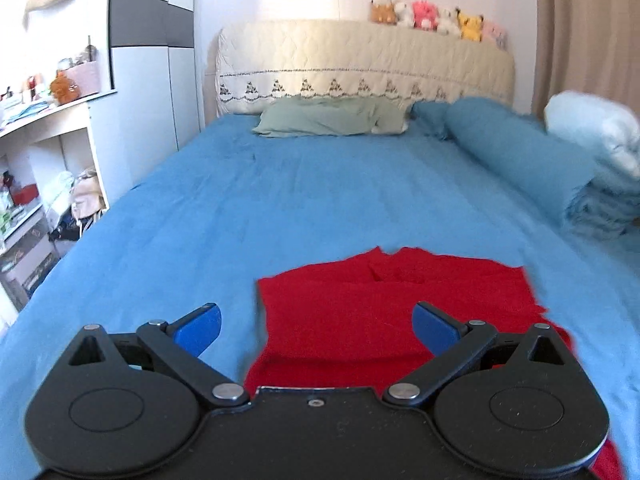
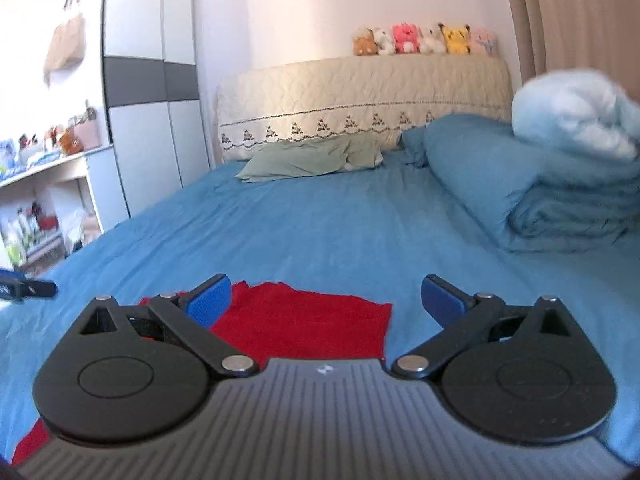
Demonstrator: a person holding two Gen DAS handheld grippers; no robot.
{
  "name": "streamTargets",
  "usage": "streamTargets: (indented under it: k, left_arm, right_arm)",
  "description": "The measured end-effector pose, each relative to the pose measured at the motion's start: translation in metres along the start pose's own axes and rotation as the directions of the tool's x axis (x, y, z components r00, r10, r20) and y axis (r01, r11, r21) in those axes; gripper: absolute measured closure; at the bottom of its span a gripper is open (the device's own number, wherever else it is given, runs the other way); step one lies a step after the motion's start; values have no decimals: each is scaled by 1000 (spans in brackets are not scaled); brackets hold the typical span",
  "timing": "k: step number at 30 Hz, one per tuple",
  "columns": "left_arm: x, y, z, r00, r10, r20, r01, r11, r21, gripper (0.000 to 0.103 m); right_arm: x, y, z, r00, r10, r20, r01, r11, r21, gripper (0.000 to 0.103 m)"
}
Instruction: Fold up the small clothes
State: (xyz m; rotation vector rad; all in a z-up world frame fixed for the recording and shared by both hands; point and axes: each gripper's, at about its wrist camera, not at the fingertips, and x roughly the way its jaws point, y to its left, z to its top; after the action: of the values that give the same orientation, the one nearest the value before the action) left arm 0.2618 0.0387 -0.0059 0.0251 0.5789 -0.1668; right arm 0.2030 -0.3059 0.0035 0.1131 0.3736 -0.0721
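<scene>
We're over the bed (image 1: 320, 200) now, and the red garment (image 1: 360, 312) lies spread on the blue sheet at the near end, right under both tools. Our left claw (image 1: 316, 324) is spread wide, blue pads apart, nothing between them; it hovers above the cloth's left edge, one pad over bare sheet, the other over red. Our right claw (image 2: 326, 300) is spread just as wide and empty too, set over the garment's (image 2: 304, 320) right side, with its right pad out past the cloth's edge over the sheet.

The far edge of the cloth looks uneven, with a small notch and a shallow crease near it, so we judge it is laid out but not yet neatly folded. This reads to us as the start of a fold: both claws lined up, neither gripping.

The next move, we think, calls for lowering each claw onto a near corner, pinching only the cloth and not the sheet beneath, then lifting both together. The risk is snagging the sheet, since it lies flat against the garment. The pillows (image 1: 332, 116) and rolled duvet (image 1: 532, 164) sit well clear.
</scene>
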Motion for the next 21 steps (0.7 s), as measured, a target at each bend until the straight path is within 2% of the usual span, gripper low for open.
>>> streamTargets:
  k: [3,6,12,14,17,21]
  left_arm:
    - [-42,5,-16,1000,-27,-11,27,999,-48,0]
    - [-72,8,-37,999,-9,-39,7,998,-65,0]
    - [-105,17,-99,995,6,-101,-13,997,-74,0]
    - [-114,22,-124,995,-18,-103,10,997,-75,0]
    - [-119,32,-159,989,-98,-112,84,988,-130,0]
    - [-105,38,-189,976,-157,-152,128,975,-183,2]
  right_arm:
    - [-47,12,-6,1000,8,-3,-8,999,-39,0]
    - [-90,18,-21,1000,12,1,-12,999,-41,0]
    - [-150,33,-71,999,-1,-54,-2,998,-61,0]
    - [-160,37,-91,996,-15,-89,8,997,-76,0]
    - [-169,36,-119,990,-16,-140,7,998,-61,0]
    - [-170,29,-155,978,-13,-208,15,1000,8,0]
